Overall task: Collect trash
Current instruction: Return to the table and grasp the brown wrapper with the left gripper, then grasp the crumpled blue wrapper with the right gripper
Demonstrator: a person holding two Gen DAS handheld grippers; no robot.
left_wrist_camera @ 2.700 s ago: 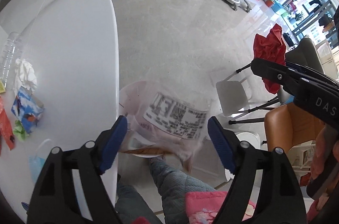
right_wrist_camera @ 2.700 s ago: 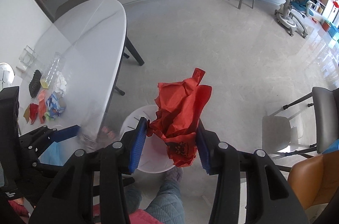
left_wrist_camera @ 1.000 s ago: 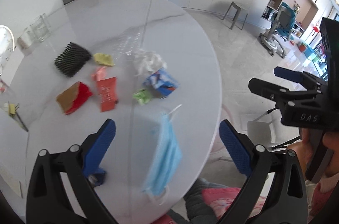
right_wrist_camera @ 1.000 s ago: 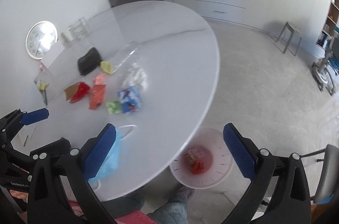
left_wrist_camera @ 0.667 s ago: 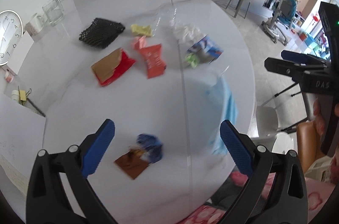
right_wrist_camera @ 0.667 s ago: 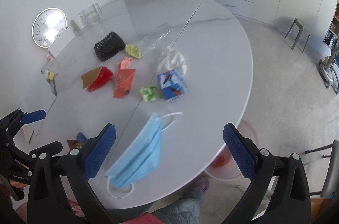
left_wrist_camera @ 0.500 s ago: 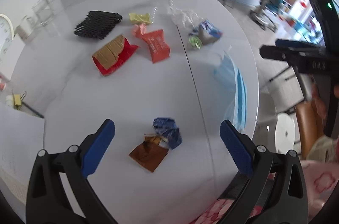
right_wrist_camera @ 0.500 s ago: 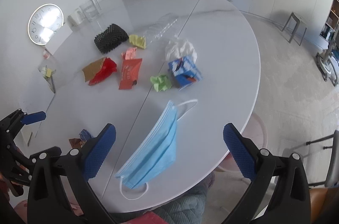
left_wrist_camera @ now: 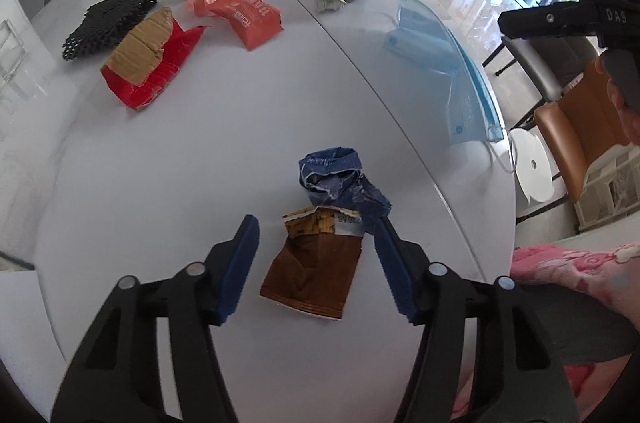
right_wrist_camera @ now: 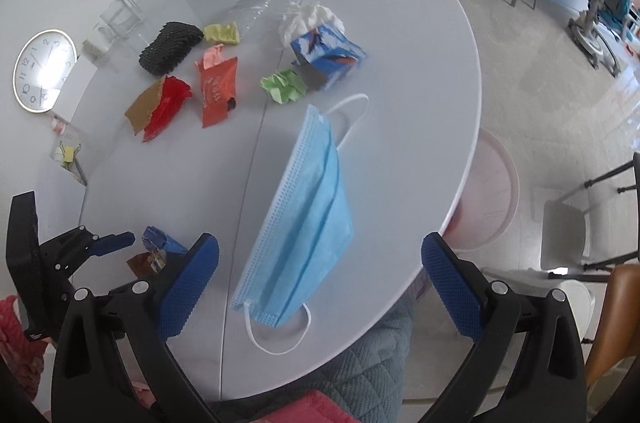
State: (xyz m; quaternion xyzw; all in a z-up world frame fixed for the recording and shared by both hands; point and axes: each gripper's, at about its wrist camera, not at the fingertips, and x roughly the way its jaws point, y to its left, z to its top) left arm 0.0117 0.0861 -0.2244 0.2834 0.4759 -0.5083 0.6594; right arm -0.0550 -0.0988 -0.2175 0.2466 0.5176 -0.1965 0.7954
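A crumpled brown and blue wrapper (left_wrist_camera: 320, 247) lies on the white table (left_wrist_camera: 192, 183) near its front edge. My left gripper (left_wrist_camera: 316, 223) points down over it, its jaws closing, with the wrapper between the blue pads (left_wrist_camera: 236, 267); the pads do not press on it. That gripper (right_wrist_camera: 108, 243) also shows at the lower left of the right wrist view. My right gripper (right_wrist_camera: 320, 243) stands wide open above a light blue face mask (right_wrist_camera: 308, 215) and holds nothing. The pink trash bin (right_wrist_camera: 492, 199) stands on the floor beside the table's edge.
Further back lie a red and brown wrapper (right_wrist_camera: 160, 107), an orange packet (right_wrist_camera: 216, 91), black mesh (right_wrist_camera: 170, 47), yellow (right_wrist_camera: 222, 33) and green (right_wrist_camera: 284, 85) paper balls, a blue tissue box (right_wrist_camera: 328, 53), a clear bottle (right_wrist_camera: 264, 3). Chairs (left_wrist_camera: 568, 127) and a white stool (left_wrist_camera: 532, 175) stand to the right.
Both grippers have come down closer to the table. The left one moved over the brown and blue wrapper and its jaws narrowed. The right one now hangs over the mask.
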